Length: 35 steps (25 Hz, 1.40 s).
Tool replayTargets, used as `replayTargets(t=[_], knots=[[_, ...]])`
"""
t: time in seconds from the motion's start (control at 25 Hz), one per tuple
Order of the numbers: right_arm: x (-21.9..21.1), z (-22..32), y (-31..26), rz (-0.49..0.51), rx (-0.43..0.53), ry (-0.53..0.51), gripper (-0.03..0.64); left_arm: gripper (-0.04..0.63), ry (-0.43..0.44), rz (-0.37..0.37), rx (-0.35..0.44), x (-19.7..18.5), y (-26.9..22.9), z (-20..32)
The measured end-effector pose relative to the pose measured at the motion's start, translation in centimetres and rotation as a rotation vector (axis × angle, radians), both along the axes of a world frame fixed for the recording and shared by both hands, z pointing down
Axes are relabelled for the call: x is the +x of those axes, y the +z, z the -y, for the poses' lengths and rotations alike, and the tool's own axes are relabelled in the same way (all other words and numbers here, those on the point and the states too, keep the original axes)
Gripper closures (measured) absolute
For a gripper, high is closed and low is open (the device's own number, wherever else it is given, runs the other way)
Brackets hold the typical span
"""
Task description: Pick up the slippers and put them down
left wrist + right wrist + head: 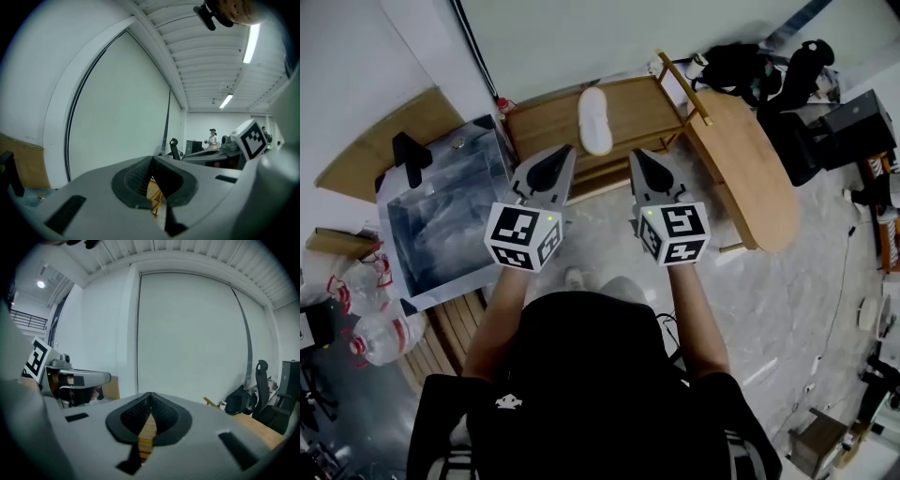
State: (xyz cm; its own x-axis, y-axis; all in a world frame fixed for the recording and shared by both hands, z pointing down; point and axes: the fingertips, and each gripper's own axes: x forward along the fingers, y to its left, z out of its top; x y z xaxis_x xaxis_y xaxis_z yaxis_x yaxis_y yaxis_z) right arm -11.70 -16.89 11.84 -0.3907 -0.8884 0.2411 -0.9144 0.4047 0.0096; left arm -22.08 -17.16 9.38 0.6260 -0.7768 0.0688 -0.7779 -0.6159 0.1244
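A white slipper (pixel 594 119) lies on top of a low wooden slatted rack (pixel 637 108) by the far wall. My left gripper (pixel 565 152) hangs in the air just short of the rack, its tips a little left of and below the slipper, jaws shut with nothing in them. My right gripper (pixel 637 155) is level with it on the slipper's right, also shut and empty. In the left gripper view the shut tips (pixel 152 159) meet in a point, and the right gripper view shows the same for its tips (pixel 150 394). No second slipper is in view.
A clear plastic bin (pixel 450 208) stands to the left of the rack. A long wooden bench (pixel 750 169) runs off to the right, with dark bags (pixel 741 66) and an office chair (pixel 811 66) behind it. Cardboard (pixel 384 141) leans on the left wall. The floor is pale marble.
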Motion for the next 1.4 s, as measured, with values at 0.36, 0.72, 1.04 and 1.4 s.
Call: replayTargets(t=[0.36, 0.72, 1.04, 1.4], knots=[[0.9, 4.2, 2.6, -0.015, -0.061, 0.004, 0.618, 0.589, 0.006, 0.003, -0.063, 0.8, 2.8, 3.9], [2.9, 10.5, 5.5, -0.027, -0.127, -0.058, 0.618, 0.589, -0.042, 0.03, -0.134, 2.6, 6.0, 9.1], [2.8, 16.1, 8.9, -0.054, -0.196, -0.151, 0.618, 0.589, -0.071, 0.034, -0.186, 3.5, 9.0, 13.6], [2.0, 20.1, 16.5, -0.103, -0.342, -0.24, 0.618, 0.589, -0.136, 0.075, -0.246, 2.7, 13.4, 16.6]])
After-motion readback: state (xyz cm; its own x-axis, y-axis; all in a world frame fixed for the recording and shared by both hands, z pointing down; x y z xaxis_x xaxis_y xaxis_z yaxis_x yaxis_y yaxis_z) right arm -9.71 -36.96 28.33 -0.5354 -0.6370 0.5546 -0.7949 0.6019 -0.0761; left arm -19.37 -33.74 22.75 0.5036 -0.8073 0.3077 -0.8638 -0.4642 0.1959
